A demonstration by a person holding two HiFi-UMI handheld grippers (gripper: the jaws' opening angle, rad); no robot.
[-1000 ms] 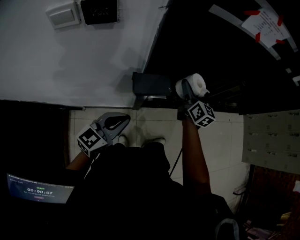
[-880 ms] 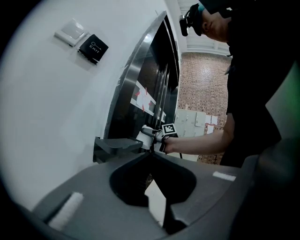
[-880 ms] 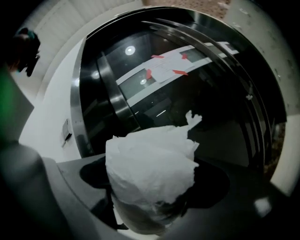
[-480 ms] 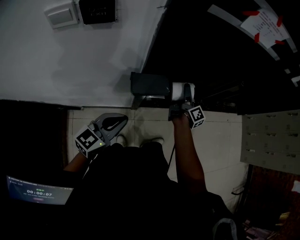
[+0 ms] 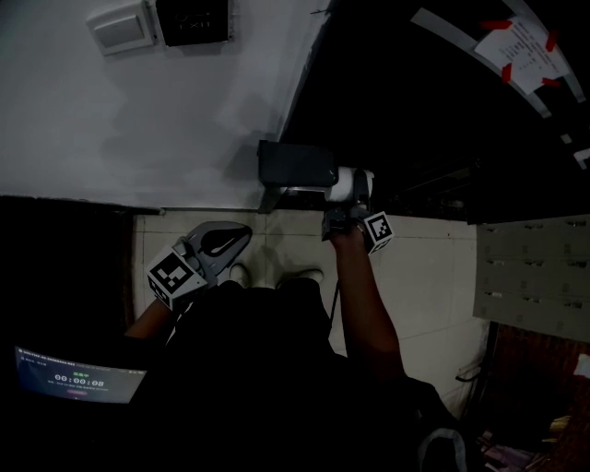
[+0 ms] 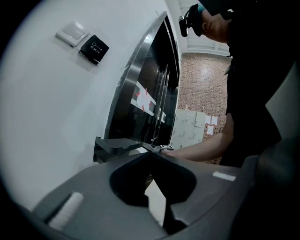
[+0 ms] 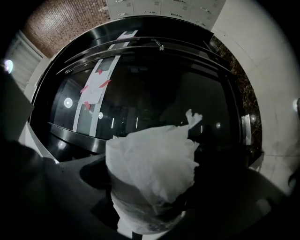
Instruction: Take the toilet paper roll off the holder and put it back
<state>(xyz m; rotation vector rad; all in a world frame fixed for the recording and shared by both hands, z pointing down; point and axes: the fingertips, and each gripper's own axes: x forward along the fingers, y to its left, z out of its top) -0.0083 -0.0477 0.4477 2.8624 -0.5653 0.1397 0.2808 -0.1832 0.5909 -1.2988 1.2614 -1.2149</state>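
Observation:
The white toilet paper roll (image 5: 347, 182) lies sideways against the right end of the dark holder (image 5: 295, 166) on the wall. My right gripper (image 5: 348, 205) is shut on it from below. In the right gripper view the roll (image 7: 150, 173) fills the space between the jaws, with a loose torn sheet sticking up. My left gripper (image 5: 224, 241) hangs lower left over the floor tiles, its jaws together and nothing in them. In the left gripper view the jaw tips meet (image 6: 151, 153) just below the holder (image 6: 115, 144); the person's forearm (image 6: 197, 150) reaches in from the right.
A white wall (image 5: 138, 120) carries a white switch plate (image 5: 122, 28) and a black exit button (image 5: 194, 20). A dark glass door (image 5: 442, 101) with a taped paper (image 5: 521, 46) stands right of the holder. Grey lockers (image 5: 535, 277) are at right, a lit screen (image 5: 78, 373) lower left.
My right gripper has carried the roll left and slightly down, turning it sideways, until it sits against the holder's right end. The left gripper has barely moved.

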